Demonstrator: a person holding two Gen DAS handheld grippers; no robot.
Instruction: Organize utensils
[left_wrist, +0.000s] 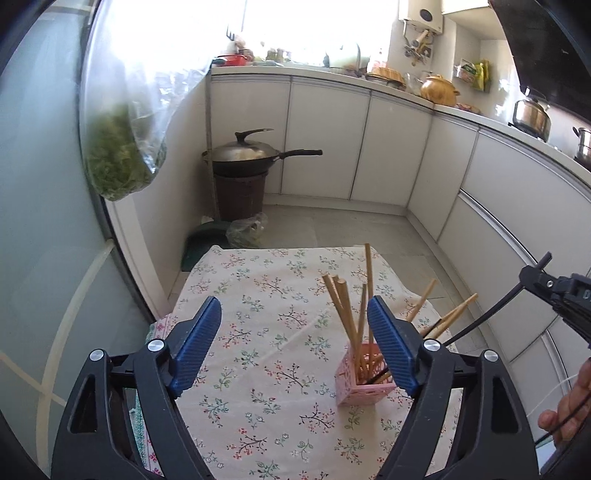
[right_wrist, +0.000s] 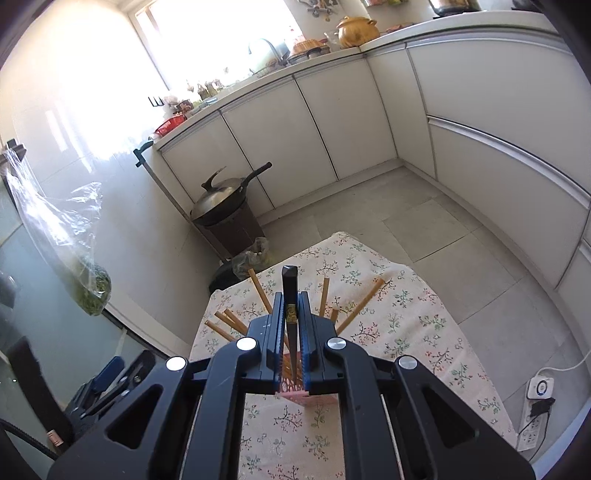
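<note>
A small kitchen, flooded with glare from a bright window (left_wrist: 314, 26) above the far counter. White cabinets (left_wrist: 328, 140) run along the back wall and curve round the right side under a pale countertop (right_wrist: 454, 29) crowded with pots, among them a golden lidded pot (left_wrist: 439, 90). The floor is grey tile (right_wrist: 436, 236). In the corner a lidded wok (left_wrist: 245, 153) sits on a brown bin (left_wrist: 239, 195). A clear bag of greens (left_wrist: 118, 162) hangs at the left. A power strip (right_wrist: 530, 435) lies on the floor.
</note>
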